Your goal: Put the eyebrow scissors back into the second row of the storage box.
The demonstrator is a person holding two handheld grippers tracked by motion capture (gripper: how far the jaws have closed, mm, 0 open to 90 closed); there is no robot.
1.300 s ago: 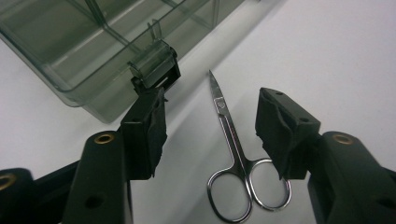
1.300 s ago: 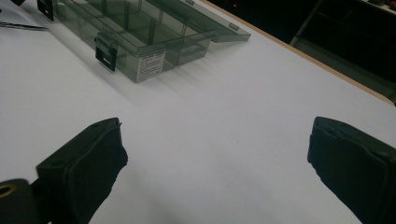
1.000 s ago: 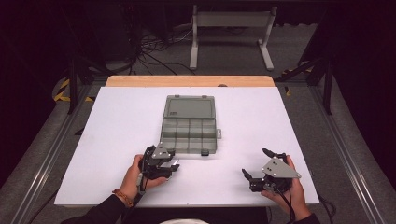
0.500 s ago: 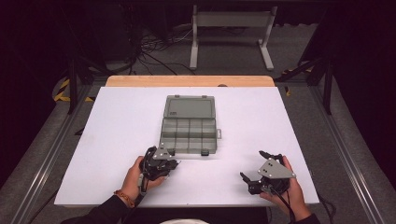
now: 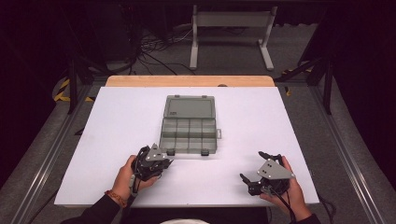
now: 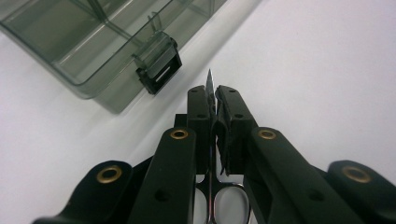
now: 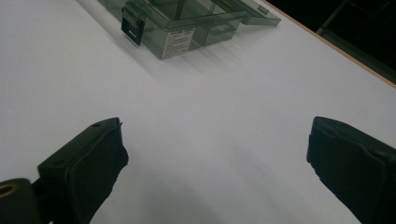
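Note:
In the left gripper view, my left gripper [image 6: 212, 93] is shut on a small pair of metal scissors [image 6: 209, 80]. The pointed tip sticks out past the pads and the finger loops show below. It hovers just off the near left corner of a clear grey compartment box [image 6: 79, 42], close to its black latch [image 6: 158, 65]. From the high view, the left gripper [image 5: 164, 161] sits at the box's [image 5: 189, 135] front left, and the lid lies open behind. My right gripper [image 5: 253, 165] stands open over bare table at the front right. Its jaws [image 7: 215, 144] are wide apart with nothing between them.
The box [image 7: 182, 18] lies in the middle of a white tabletop [image 5: 116, 121] with a wooden strip [image 5: 187, 80] along the far edge. Metal rails run along both sides of the table. A white stand and cables sit on the floor beyond.
The left gripper's jaws have drawn together from a wider stance. The right hand has kept its place.

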